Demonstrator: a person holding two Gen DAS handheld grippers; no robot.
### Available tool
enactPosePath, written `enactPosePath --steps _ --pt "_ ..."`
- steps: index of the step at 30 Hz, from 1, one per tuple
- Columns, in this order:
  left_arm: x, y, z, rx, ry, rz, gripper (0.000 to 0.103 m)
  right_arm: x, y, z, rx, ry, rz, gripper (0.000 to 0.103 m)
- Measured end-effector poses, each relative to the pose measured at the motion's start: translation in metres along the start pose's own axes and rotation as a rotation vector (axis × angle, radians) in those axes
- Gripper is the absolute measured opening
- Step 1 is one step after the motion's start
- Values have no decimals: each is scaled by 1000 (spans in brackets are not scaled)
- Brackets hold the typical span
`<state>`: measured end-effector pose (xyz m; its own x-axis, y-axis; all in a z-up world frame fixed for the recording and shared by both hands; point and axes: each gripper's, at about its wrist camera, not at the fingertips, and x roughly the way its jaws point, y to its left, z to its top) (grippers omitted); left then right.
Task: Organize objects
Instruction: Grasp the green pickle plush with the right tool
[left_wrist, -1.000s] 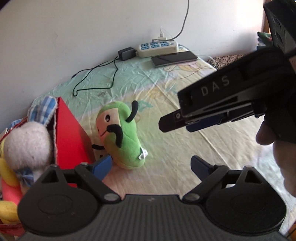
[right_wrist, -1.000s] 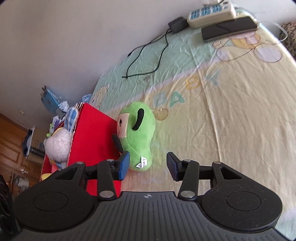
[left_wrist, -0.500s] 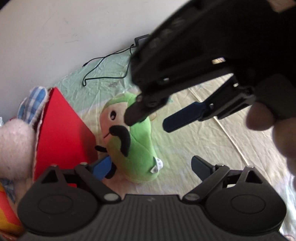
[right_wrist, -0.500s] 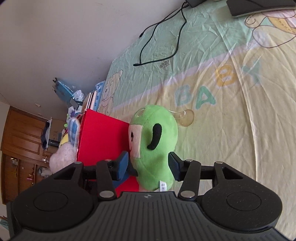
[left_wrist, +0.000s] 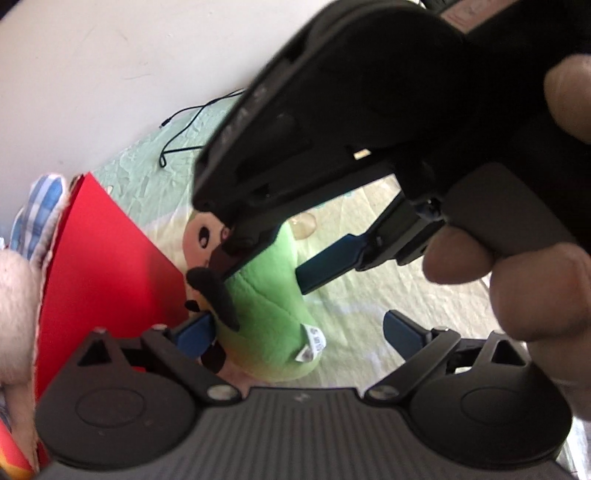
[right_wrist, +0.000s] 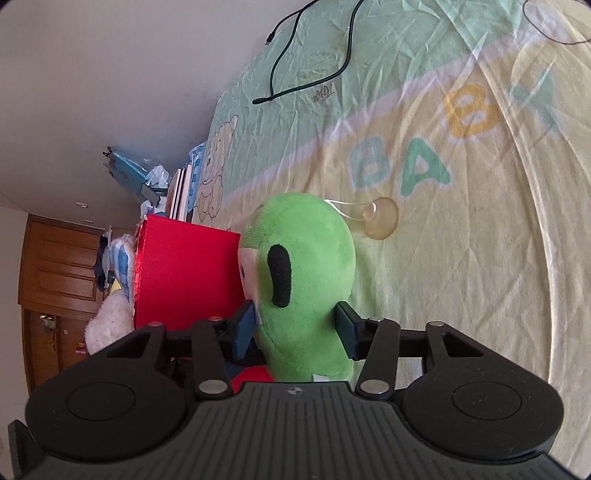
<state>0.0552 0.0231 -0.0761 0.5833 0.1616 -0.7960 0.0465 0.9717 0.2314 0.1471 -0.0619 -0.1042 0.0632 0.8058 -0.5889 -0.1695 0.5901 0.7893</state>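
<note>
Plush toy (left_wrist: 266, 295), green with a pale face and black trim, lies on the bed sheet (left_wrist: 351, 332) in the left wrist view, right against the red box (left_wrist: 110, 266). Its long axis runs from the near edge of the bed, where its white tag sits, away toward the wall, face end farther off and turned toward the box. Open sheet stretches to the toy's right; on its left the box wall closes it in. The left hand-held gripper (left_wrist: 299, 332) has its blue fingers spread wide, one just beside the toy's dark foot, the other over bare sheet, holding nothing. Above it the right hand-held gripper (left_wrist: 280, 269) fills much of the view, gripped by the right hand (left_wrist: 517, 280); one blue finger stands out to the toy's right, the other presses near the face.

From the right wrist view, the plush toy (right_wrist: 299, 280) sits between the blue fingers (right_wrist: 345, 332) of the right hand-held gripper (right_wrist: 295, 332), each touching a flank, so the jaws are closed on its body. The red box (right_wrist: 184, 277) touches the toy's face side. A suction cup (right_wrist: 382, 218) on a thin cord lies just beyond the head. Farther off, a black cable (right_wrist: 314, 62) trails across the bed sheet (right_wrist: 461, 277), which stays open to the right.
</note>
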Motion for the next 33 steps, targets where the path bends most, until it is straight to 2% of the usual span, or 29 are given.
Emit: enactPosePath --steps 8,17,22,28,33 --pt "-24 0 -4 14 -4 -110 93 -21 -2 -20 -11 -14 -25 48" --pt "-67 -2 -39 85 -6 -341 93 -52 -22 -81 82 -18 -15 48" --pt "-87 -14 -60 78 17 -440 93 -59 -24 -113 124 -15 -20 47" --pt "-99 -14 -70 48 10 -481 92 -72 -29 -135 165 -58 -2 45" --pt "-103 -16 -74 30 8 -435 93 -73 -30 -139 183 -105 -17 45"
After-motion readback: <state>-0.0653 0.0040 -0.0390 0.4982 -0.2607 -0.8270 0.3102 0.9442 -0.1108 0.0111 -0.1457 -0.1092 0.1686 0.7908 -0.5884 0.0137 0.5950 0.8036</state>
